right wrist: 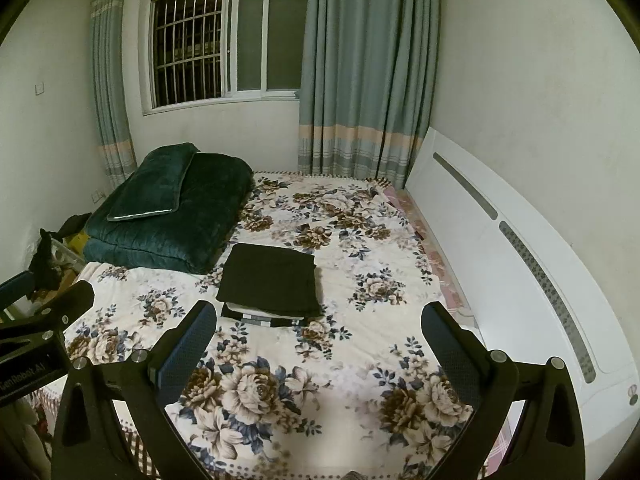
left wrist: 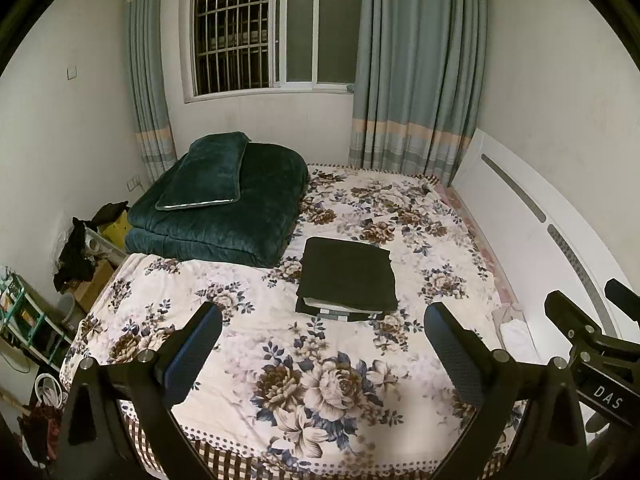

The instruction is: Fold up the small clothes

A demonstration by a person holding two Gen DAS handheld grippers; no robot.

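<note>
A stack of folded clothes (left wrist: 346,276), black on top with a striped piece showing at its near edge, lies in the middle of the floral bedsheet (left wrist: 280,344). It also shows in the right wrist view (right wrist: 270,285). My left gripper (left wrist: 322,344) is open and empty, held above the near part of the bed, short of the stack. My right gripper (right wrist: 318,344) is open and empty, at about the same height and distance from the stack. Each gripper shows at the edge of the other's view.
A folded dark green quilt (left wrist: 224,208) with a pillow on top sits at the bed's far left. A white headboard (left wrist: 532,240) runs along the right. Window and curtains (left wrist: 416,68) are behind. Clutter and boxes (left wrist: 80,256) stand on the floor left of the bed.
</note>
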